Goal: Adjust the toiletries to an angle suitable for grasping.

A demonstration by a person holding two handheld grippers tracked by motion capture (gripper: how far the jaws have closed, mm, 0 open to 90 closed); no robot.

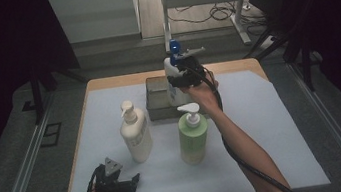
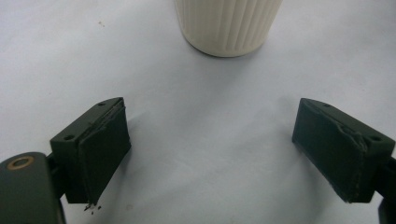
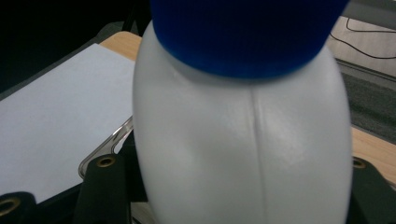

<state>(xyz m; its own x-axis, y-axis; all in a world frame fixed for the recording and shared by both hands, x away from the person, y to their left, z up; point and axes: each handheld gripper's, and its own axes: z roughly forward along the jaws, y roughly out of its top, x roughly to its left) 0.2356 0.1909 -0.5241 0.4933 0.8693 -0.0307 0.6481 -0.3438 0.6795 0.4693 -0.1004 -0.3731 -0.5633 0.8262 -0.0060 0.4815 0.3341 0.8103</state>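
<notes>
Our right gripper (image 1: 182, 80) has its jaws pinching the white bottle with the blue cap (image 3: 243, 135), holding it upright over the metal tray (image 1: 157, 97) at the far side of the worktop (image 1: 274, 127). Our left gripper (image 2: 212, 154) rests near the front edge, jaws spread with nothing between them, facing the ribbed cream pump bottle (image 2: 229, 25); a green pump bottle (image 1: 193, 135) stands beside that one.

There were three pump bottles: a cream one (image 1: 136, 133), a green one (image 1: 193, 135) and a white one with a blue cap (image 1: 174, 73). There was one metal tray (image 1: 156, 98), one table (image 1: 106, 83), and two grippers, left (image 1: 129, 180) and right (image 1: 182, 80).
</notes>
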